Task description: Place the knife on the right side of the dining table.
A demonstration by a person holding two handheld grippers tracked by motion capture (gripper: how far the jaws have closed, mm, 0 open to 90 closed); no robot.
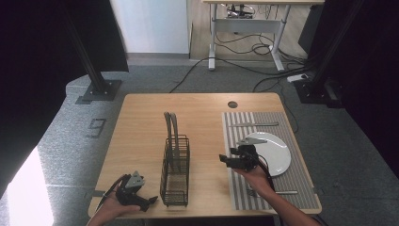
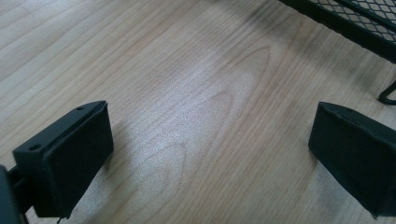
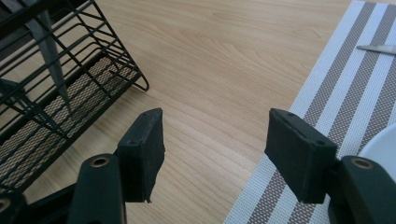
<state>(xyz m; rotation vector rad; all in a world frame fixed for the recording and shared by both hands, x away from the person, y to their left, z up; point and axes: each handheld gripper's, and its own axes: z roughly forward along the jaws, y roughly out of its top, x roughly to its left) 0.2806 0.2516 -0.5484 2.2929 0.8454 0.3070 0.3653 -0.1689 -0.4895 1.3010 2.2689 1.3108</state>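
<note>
Two grippers: left gripper and right gripper both gaping, nothing held.
Placemat: plate and cutlery laid.
Wire basket: utensils left inside, likely next.

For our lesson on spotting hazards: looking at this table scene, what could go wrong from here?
1. The right tool, open and empty, points at the tall wire rack; a bump could tip it.
2. The plate lies just behind that hand and could get knocked.
3. The left tool sits near the table edge, beside the rack's foot.
</note>
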